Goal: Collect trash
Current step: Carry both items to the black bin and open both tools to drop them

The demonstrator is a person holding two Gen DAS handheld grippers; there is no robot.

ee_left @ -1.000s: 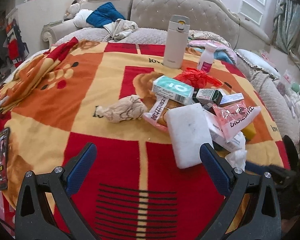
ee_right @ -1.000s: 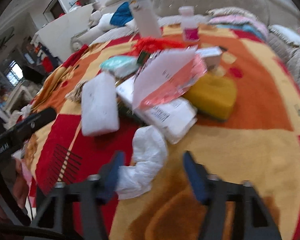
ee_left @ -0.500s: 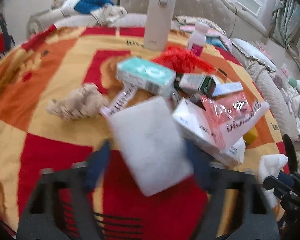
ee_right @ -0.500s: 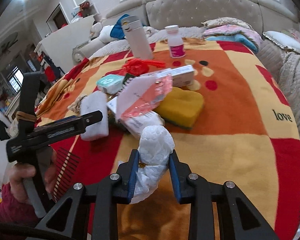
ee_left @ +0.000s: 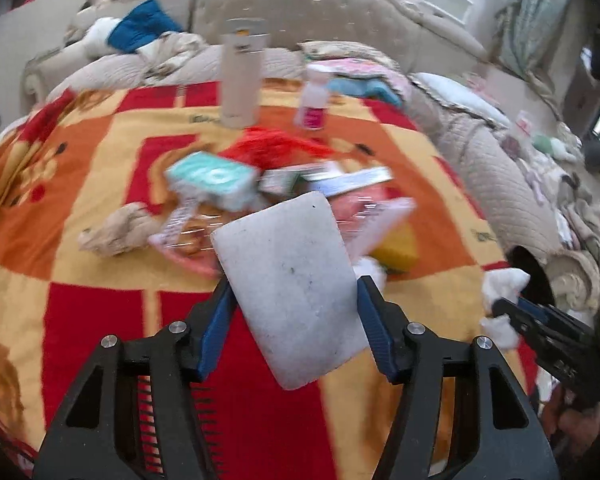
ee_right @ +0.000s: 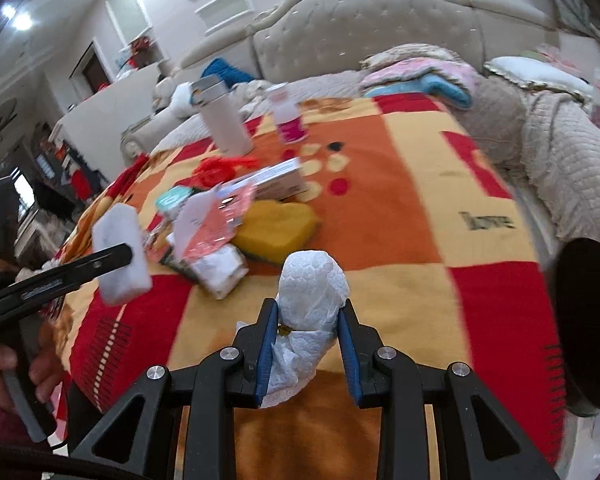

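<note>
The white foam block (ee_left: 292, 300), light and stiff, sits lifted off the bed between our left hand-held gripper (ee_left: 292, 312), jaws closing on its long edges. Our right hand-held gripper (ee_right: 308, 336) pinches a soft crumpled tissue (ee_right: 312, 292) mid-body.

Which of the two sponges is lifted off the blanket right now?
The white sponge, clamped in the left gripper; the yellow sponge lies on the blanket.
</note>
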